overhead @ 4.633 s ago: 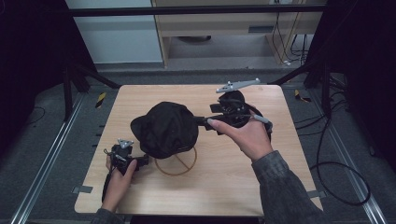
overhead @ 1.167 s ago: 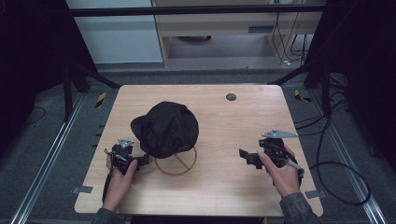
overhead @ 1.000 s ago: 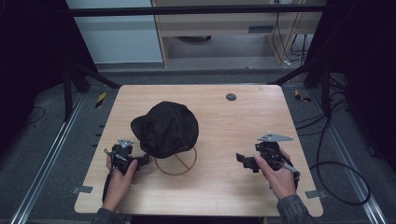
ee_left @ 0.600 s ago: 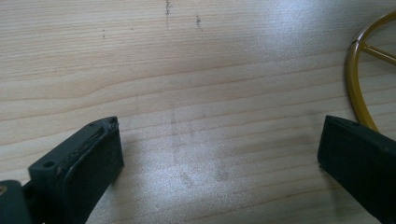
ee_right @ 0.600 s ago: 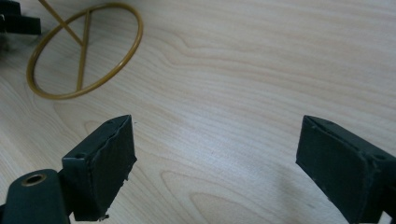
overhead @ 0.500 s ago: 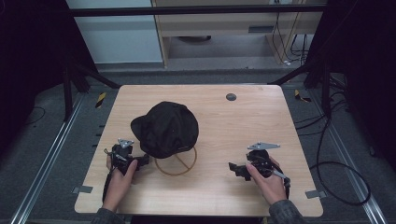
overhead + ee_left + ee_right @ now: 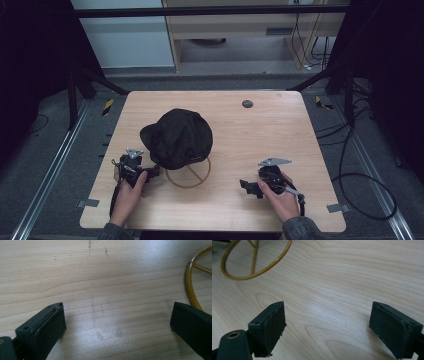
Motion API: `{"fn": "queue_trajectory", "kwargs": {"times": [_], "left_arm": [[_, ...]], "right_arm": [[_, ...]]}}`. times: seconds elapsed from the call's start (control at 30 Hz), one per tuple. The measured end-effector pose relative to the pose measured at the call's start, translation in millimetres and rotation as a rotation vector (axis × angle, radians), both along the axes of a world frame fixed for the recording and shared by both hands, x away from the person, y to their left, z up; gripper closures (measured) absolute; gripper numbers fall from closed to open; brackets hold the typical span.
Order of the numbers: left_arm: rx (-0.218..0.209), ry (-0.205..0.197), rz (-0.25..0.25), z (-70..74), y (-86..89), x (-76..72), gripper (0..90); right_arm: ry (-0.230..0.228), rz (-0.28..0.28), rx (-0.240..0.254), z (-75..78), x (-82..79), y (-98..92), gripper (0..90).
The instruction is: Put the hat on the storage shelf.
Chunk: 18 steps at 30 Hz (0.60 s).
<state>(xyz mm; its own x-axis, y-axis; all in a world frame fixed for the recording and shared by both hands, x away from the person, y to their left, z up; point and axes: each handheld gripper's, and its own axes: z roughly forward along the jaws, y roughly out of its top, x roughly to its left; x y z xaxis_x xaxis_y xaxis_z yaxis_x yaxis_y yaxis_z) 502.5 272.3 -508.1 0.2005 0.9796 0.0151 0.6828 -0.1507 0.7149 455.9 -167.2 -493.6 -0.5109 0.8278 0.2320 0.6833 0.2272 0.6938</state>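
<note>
Resting state: both grippers sit low on the near half of the table [image 7: 280, 125], neither holding anything.
Task object: black cap [image 7: 177, 137], perched on a gold wire stand [image 7: 189, 172] left of the table's centre.
Cap position: at about 1 o'clock from the left gripper [image 7: 150, 173] and about 10 o'clock from the right gripper [image 7: 245, 186].
Stand base: a ring with spokes, lying flat on the table; its near arc shows below the cap's edge.
Left gripper: held in the left hand [image 7: 127, 187] near the table's left front, fingers [image 7: 50, 325] spread wide over bare wood.
Left gripper clearance: close beside the ring, not touching it; the ring's arc lies at 2 o'clock in the left gripper view.
Right gripper: held in the right hand [image 7: 281, 192] at the right front, fingers [image 7: 270, 325] spread wide, nothing between them.
Right gripper clearance: well apart from the cap; the ring [image 7: 254, 261] lies at 11 o'clock in the right gripper view.
Other item: small dark disc [image 7: 247, 104] near the far edge, clear of the work.
Step in hand (judgement): the cap appears placed on its stand and released; both grippers are parked, so the placing looks complete or a fresh approach has not begun.
Next move (judgement): if the cap is to be handled again, raise one gripper toward the brim, close on fabric only, and keep clear of the light wire stand.
Risk (judgement): a nudge to the ring could tip the stand and drop the cap.
</note>
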Motion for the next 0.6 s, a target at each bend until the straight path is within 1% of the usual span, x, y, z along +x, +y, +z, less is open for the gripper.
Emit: {"fn": "queue_trajectory", "kwargs": {"times": [0.2,0.23,0.37,0.6], "left_arm": [[0.000,0.000,0.000,0.0,0.0,0.0,0.0],[0.000,0.000,0.000,0.0,0.0,0.0,0.0],[0.000,0.000,0.000,0.0,0.0,0.1,0.0],[-0.001,0.000,-0.002,0.0,0.5,0.6,0.0]], "right_arm": [[-0.015,-0.008,0.001,-8.1,-0.3,8.3,14.2],[-0.026,-0.008,-0.001,-9.1,0.2,9.3,14.2],[-0.045,-0.026,-0.002,-10.7,1.7,13.1,14.2],[-0.092,-0.040,-0.035,-14.0,3.0,19.0,12.9]]}}
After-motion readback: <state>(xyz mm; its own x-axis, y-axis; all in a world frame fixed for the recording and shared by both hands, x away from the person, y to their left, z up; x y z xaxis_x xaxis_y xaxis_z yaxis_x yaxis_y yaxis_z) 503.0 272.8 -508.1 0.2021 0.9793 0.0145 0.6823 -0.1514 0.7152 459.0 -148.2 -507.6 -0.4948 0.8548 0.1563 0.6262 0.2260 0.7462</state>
